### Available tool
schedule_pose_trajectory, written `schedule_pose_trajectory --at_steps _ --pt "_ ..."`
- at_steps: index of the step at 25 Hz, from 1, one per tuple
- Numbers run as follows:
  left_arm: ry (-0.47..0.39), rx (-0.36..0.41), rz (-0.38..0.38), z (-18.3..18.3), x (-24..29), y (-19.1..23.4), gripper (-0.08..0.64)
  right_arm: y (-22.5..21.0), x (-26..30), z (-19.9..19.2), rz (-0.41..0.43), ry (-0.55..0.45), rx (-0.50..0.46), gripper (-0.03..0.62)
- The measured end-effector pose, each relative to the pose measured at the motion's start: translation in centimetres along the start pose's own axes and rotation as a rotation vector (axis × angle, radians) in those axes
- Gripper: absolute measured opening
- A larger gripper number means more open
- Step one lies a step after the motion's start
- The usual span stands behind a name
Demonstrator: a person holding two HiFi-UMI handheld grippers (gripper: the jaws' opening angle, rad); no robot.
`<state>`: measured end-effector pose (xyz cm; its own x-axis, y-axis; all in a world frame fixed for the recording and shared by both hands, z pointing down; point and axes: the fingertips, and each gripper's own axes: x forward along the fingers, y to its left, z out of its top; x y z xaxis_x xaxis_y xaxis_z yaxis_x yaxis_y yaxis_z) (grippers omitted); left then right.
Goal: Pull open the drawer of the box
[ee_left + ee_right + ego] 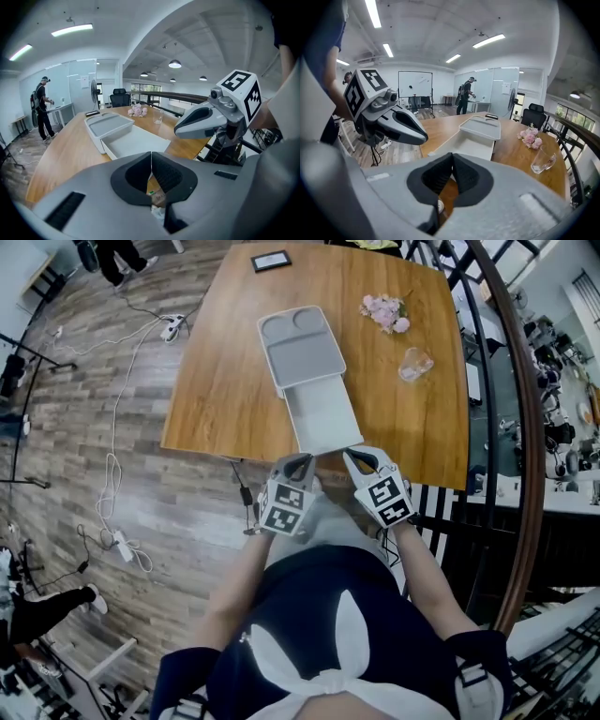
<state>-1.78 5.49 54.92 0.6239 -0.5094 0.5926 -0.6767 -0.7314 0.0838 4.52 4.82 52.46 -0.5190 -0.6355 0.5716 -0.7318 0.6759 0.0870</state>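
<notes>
We hold the left hand-held gripper and the right hand-held gripper side by side at the near edge of the table. Their tips sit just short of the front of the drawer. In the left gripper view the ribbed pads of the left one are clenched flat against each other with nothing between them. In the right gripper view the right one is clenched on nothing in the same way.

The grey box lies on the middle of the table, its lid moulded with shallow recesses. Its drawer stands drawn out towards us, reaching the table's near edge. As far as we can see, its pale inside is bare. Both gripper views show the drawer ahead of the pads and clear of them.

To the right of the box, a bunch of pink flowers lies at the far side. A clear glass stands a little nearer. A dark flat device rests by the far edge.
</notes>
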Motion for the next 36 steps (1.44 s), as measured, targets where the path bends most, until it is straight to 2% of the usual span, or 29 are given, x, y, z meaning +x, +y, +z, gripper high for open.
schedule_pose_trajectory --at_steps 3,8,16,24,28,36 --pt "-0.051 -0.039 0.012 0.1 -1.5 -0.9 0.017 1.3 -1.1 0.4 -0.011 -0.023 0.026 -0.002" --pt "-0.088 -0.031 0.023 0.9 -3.6 -1.9 0.017 2.5 -2.8 0.5 -0.041 -0.050 0.043 -0.003" --pt "-0.157 -0.079 0.011 2.2 -6.0 -3.7 0.017 3.7 -5.2 1.2 -0.053 -0.097 0.045 -0.003" --pt "-0.120 -0.082 0.026 0.6 -6.7 -4.7 0.017 5.0 -6.1 0.9 -0.045 -0.102 0.048 -0.003" --pt "-0.119 -0.113 0.020 -0.1 -7.4 -4.9 0.017 5.4 -6.2 0.4 -0.050 -0.094 0.054 -0.003" --pt "-0.122 -0.115 0.031 -0.3 -7.8 -4.4 0.017 5.8 -6.0 0.4 -0.048 -0.090 0.045 -0.003"
